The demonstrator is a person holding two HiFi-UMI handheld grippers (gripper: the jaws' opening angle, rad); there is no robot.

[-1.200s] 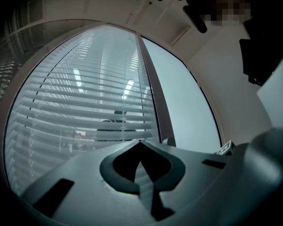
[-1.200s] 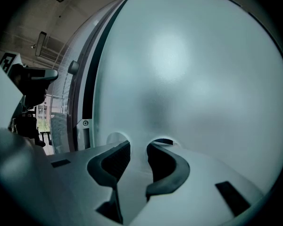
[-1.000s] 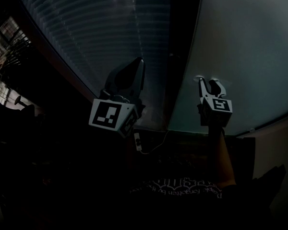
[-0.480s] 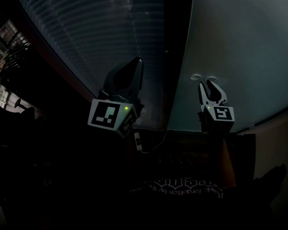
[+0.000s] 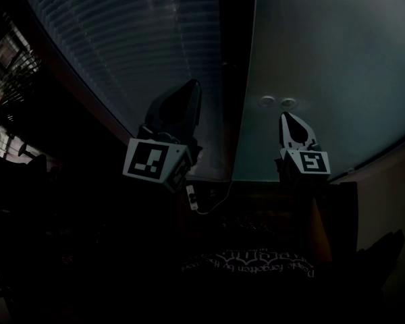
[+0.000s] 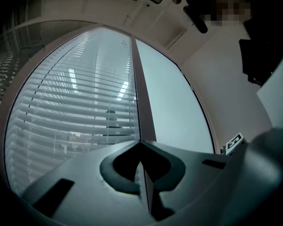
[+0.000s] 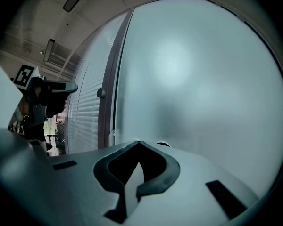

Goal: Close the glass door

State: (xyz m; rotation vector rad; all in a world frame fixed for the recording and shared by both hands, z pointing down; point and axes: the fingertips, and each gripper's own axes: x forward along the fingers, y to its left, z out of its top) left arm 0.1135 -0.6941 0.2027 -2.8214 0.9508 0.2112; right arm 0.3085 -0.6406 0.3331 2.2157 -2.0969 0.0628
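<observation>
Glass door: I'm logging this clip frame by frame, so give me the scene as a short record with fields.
door: frosted glass, right of the blinds
post: dark, between door and blinds
discs: two small round ones on the glass
left gripper: shut, empty, pointing toward the post
right gripper: jaws have just closed, nothing between them, tip just below the discs
contact with glass: cannot tell
door fully shut: cannot tell

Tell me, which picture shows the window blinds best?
The left gripper view: the blinds fill its left half, bright, every slat clear. The head view shows them too, but dark and dim. The right gripper view catches only a narrow strip at its left.
</observation>
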